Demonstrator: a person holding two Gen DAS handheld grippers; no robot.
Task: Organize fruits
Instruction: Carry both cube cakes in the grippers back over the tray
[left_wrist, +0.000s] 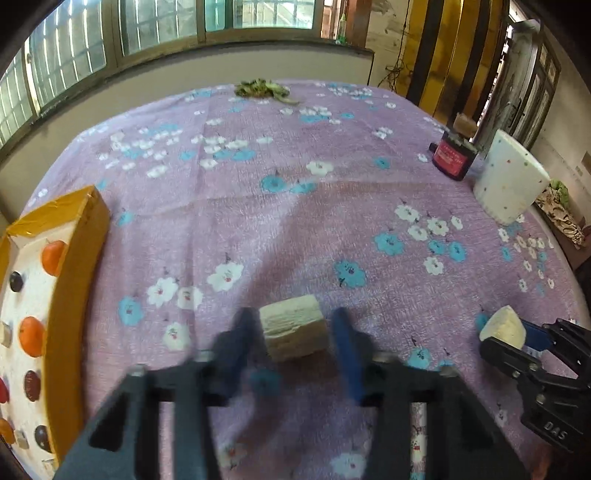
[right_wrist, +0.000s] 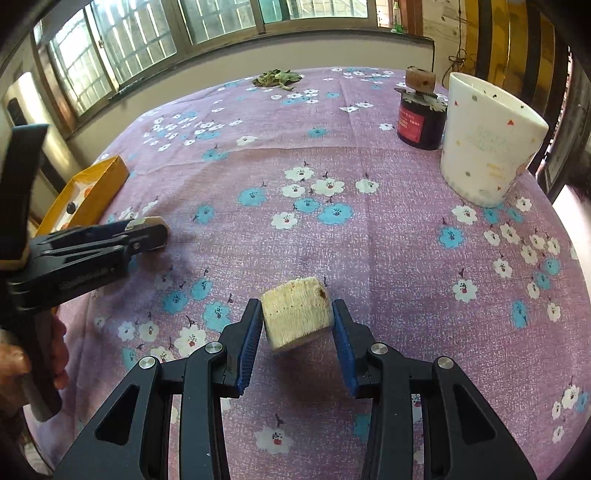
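Clamping two pale fruit chunks over the flowered tablecloth (right_wrist: 388, 258), one per tool.

Blurring heavily over the left gripper (left_wrist: 293, 332) in its own view, smearing both finger edges; narrowly parted, seeming to be pinching the ridged pale chunk (left_wrist: 293, 334), near pad touching, far pad hard to separate from it. Showing only partly from the right wrist, that chunk mostly hiding behind the tool's tip. Running off the frame edge: the yellow box (left_wrist: 74, 266) at far left, showing oranges and dark round fruit on a white floor, its far contents unreadable. Holding steady and sharp: the right gripper (right_wrist: 297, 314), narrowly parted, both blue pads pressing the speckled pale chunk (right_wrist: 295, 317), tilted, cream-coloured, fibrous, browning at one corner, casting shadow beneath. Standing well apart at far right: white mug (right_wrist: 487, 140), dark jar (right_wrist: 421, 122).
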